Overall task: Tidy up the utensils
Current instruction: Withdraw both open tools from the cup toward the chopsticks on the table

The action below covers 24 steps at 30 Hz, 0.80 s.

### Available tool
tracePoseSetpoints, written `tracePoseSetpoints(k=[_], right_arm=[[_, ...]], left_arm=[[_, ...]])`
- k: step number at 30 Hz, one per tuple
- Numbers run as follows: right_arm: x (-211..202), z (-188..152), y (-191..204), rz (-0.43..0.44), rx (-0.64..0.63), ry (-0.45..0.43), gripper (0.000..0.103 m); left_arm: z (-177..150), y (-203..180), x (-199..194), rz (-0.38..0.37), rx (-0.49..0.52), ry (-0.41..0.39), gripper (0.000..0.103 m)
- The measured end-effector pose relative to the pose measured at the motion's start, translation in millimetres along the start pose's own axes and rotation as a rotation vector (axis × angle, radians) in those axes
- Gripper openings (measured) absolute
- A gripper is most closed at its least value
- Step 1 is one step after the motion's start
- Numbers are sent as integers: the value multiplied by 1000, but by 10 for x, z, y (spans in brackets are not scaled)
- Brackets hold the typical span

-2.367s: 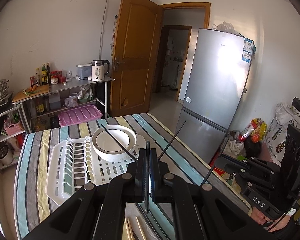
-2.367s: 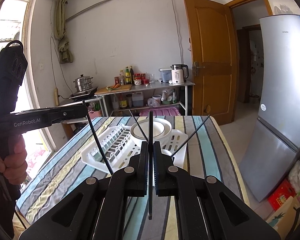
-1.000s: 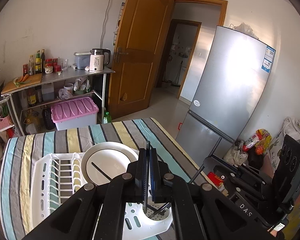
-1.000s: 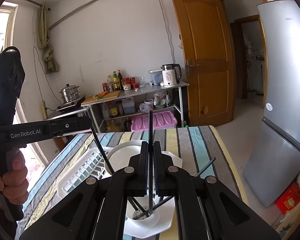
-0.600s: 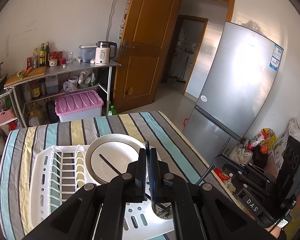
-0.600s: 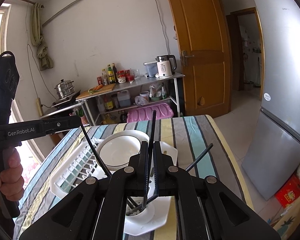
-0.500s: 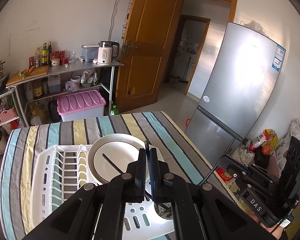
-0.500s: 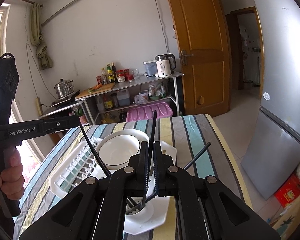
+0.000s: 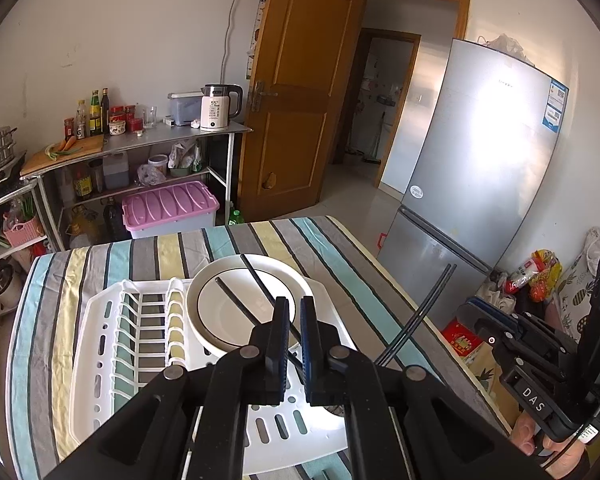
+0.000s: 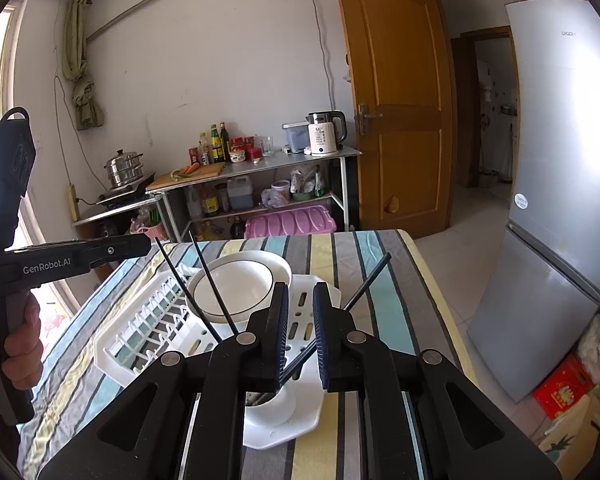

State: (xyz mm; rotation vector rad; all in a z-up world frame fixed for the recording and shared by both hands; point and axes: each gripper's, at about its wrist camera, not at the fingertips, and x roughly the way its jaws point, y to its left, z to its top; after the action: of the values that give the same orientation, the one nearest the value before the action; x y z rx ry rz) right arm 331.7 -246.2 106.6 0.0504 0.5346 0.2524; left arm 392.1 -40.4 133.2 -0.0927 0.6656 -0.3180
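Several black chopsticks stand loose in a white cup (image 10: 268,404) at the near corner of the white dish rack (image 10: 140,340). Two lean left (image 10: 180,276) over the white bowl (image 10: 236,288); a pair (image 9: 428,308) leans right. My left gripper (image 9: 294,304) is all but shut, with a thin slit and nothing between its pads. A chopstick top ends just beyond its tip. My right gripper (image 10: 300,290) hangs over the cup with its jaws opening. One leaning chopstick (image 10: 370,280) passes below the gap, and the pads do not press on it.
The rack (image 9: 100,360) lies on a striped tablecloth (image 9: 340,248). A grey fridge (image 9: 480,160) stands to the right and a wooden door (image 9: 300,100) behind. A metal shelf with a kettle (image 9: 216,108) and a pink box (image 9: 168,208) is beyond the table's far edge.
Both grippers brought an upright chopstick down into the cup. The right jaws have parted. Both sticks have left the fingers and now lean in the cup.
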Motion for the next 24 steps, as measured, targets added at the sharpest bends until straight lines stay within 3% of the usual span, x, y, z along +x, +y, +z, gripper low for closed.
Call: tracePoseSetpoints(k=[6, 24], right_arm=[[-255, -147, 125, -15, -23, -19, 13], [-1068, -1035, 574, 22, -56, 14, 17]], left_arm=[[-283, -80, -285, 1, 24, -38, 4], [-1642, -288, -1277, 28, 41, -87, 4]])
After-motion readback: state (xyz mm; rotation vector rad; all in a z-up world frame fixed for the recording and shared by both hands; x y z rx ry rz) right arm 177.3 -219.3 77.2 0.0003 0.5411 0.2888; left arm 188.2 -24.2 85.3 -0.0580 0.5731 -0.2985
